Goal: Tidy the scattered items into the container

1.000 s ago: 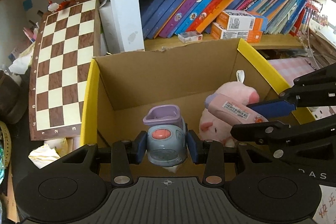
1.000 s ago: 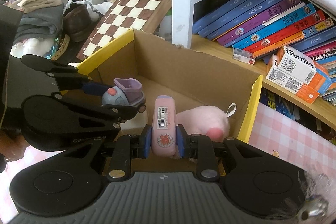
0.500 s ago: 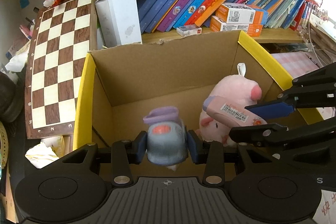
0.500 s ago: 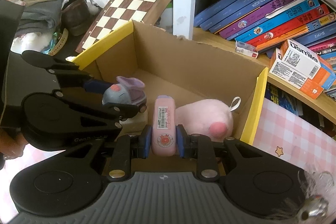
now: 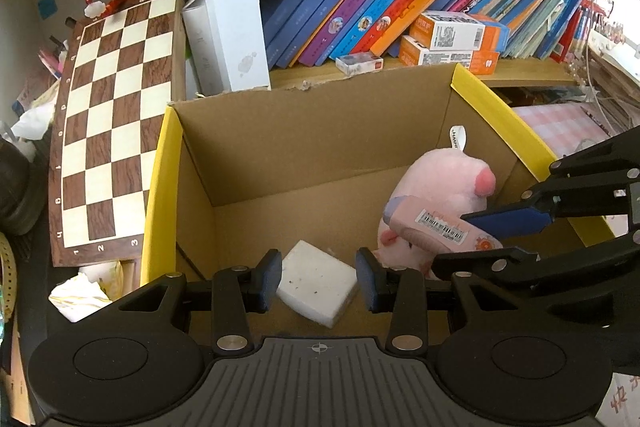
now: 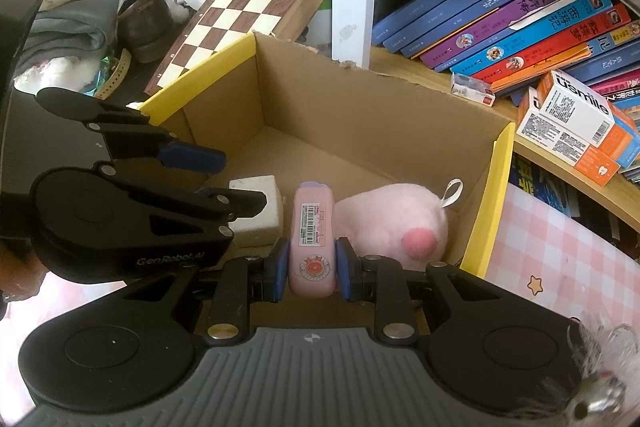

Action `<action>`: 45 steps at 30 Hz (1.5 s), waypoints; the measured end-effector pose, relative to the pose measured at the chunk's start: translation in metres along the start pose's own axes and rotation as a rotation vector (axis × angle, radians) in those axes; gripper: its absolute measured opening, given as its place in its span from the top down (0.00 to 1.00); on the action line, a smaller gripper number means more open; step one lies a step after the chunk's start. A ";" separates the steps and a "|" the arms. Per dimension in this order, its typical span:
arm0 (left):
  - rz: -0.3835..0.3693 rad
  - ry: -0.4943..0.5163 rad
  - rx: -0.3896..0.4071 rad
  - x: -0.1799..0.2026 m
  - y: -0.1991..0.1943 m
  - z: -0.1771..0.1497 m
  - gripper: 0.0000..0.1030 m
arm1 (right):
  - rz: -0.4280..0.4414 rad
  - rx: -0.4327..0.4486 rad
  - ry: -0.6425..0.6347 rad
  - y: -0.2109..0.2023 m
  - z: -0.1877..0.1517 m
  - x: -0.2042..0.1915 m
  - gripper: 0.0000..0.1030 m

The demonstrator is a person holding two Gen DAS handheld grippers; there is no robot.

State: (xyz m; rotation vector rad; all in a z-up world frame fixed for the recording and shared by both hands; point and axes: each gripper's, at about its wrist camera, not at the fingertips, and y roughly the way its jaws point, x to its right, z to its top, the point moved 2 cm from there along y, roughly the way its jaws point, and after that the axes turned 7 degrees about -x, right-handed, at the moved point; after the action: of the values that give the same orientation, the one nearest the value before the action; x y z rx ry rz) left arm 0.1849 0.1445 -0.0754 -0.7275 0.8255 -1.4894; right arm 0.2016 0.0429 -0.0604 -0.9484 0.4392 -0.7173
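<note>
My left fingers (image 5: 318,277) hung spread and empty over the cardboard box (image 5: 320,131); my right fingers (image 6: 311,269) pinched the pink tube (image 6: 313,239) above it, poised for dropping in.

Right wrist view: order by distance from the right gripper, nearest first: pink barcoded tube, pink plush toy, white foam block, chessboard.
1. Pink barcoded tube: clamped in the right gripper.
2. Pink plush toy: just right of the tube, in the cardboard box.
3. White foam block: on the box floor, left; close to the plush in distance, hard to separate.
4. Chessboard: leaning behind the box, far left.
</note>
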 end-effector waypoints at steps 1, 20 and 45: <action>0.001 0.002 0.005 0.000 -0.001 0.000 0.61 | 0.000 0.000 0.000 0.000 0.000 0.000 0.77; 0.014 -0.030 0.049 -0.005 -0.015 -0.001 0.55 | 0.018 -0.045 0.003 0.008 -0.002 -0.003 0.77; 0.024 -0.019 0.136 0.002 -0.062 -0.002 0.54 | -0.017 0.059 0.035 -0.042 -0.008 -0.007 0.55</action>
State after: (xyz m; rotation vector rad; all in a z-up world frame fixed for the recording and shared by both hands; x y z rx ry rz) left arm 0.1486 0.1445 -0.0247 -0.6279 0.7088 -1.4994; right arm 0.1771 0.0272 -0.0286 -0.8862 0.4394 -0.7591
